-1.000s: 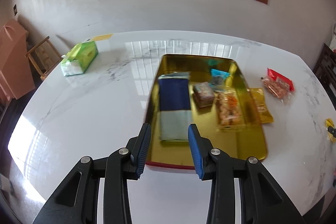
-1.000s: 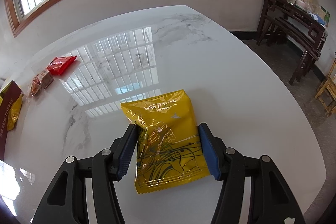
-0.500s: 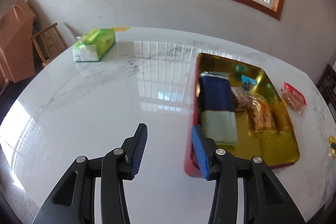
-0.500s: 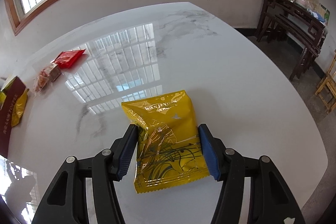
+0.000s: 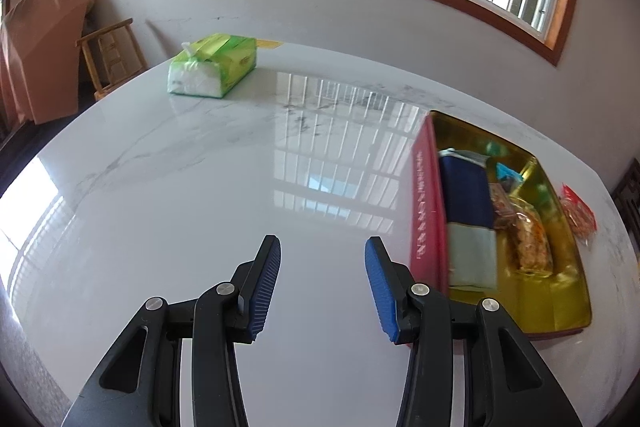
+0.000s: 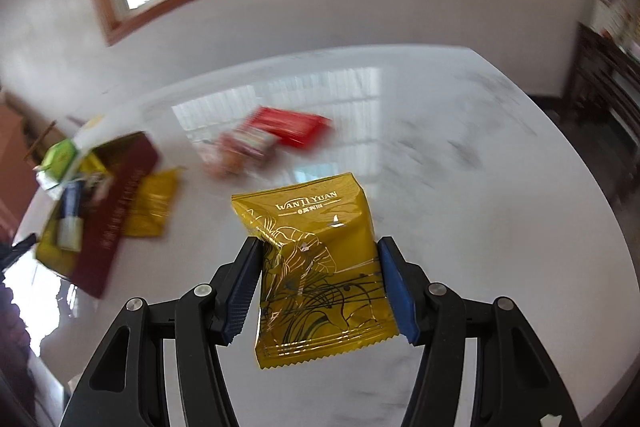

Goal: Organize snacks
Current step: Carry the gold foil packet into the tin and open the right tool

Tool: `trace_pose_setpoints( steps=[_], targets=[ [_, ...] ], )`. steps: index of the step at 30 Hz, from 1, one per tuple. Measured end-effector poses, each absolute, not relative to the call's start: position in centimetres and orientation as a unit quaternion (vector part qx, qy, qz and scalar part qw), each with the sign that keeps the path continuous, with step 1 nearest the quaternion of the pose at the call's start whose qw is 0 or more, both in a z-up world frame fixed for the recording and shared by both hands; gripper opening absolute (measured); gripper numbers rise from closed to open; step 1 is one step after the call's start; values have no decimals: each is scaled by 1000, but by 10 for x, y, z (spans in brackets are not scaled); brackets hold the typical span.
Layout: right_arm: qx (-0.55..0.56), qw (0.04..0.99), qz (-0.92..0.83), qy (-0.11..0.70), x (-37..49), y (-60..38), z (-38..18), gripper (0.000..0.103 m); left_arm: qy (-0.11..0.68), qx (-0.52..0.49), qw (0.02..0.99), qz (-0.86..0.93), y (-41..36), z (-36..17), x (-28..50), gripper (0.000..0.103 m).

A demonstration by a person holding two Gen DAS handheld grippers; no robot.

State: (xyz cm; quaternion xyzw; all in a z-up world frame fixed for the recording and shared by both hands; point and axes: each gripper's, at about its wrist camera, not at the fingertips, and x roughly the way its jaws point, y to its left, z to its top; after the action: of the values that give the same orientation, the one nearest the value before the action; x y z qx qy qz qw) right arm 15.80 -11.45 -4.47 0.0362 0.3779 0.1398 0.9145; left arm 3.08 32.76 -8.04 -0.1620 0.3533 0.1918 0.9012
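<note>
My right gripper (image 6: 318, 283) is shut on a yellow snack packet (image 6: 316, 259) and holds it above the white marble table. A red tin with a gold inside (image 5: 424, 211) holds several snacks, among them a blue and grey packet (image 5: 466, 211) and an orange clear-wrapped one (image 5: 530, 243). My left gripper (image 5: 322, 287) is open and empty, over bare table just left of the tin. In the right wrist view the tin (image 6: 116, 211) is at the left, with a second yellow packet (image 6: 154, 203) beside it and a red packet (image 6: 288, 131) farther back.
A green tissue pack (image 5: 212, 65) lies at the table's far left. A red snack packet (image 5: 578, 213) lies right of the tin. A wooden chair (image 5: 110, 51) and a covered piece of furniture (image 5: 40, 43) stand beyond the table's left edge. Dark wooden furniture (image 6: 608, 83) stands at the right.
My left gripper has swung left, from over the tin to the bare table beside it. My right gripper has lifted the yellow packet and turned left toward the tin.
</note>
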Motion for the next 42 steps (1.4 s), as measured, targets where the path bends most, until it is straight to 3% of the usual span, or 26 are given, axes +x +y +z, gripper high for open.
trace_pose_setpoints(
  steps=[9,23,42],
  targets=[
    [19,896,257,361,162,-1,0,56,366,-200,888,194,343,-99,34,45],
    [-13,847,341,406,168,144,-34,56,353,-229,887,190,351,-103,29,45],
    [-68,841,322,430,172,191,-73,57,346,-230,890,189,351,-101,28,45]
  ],
)
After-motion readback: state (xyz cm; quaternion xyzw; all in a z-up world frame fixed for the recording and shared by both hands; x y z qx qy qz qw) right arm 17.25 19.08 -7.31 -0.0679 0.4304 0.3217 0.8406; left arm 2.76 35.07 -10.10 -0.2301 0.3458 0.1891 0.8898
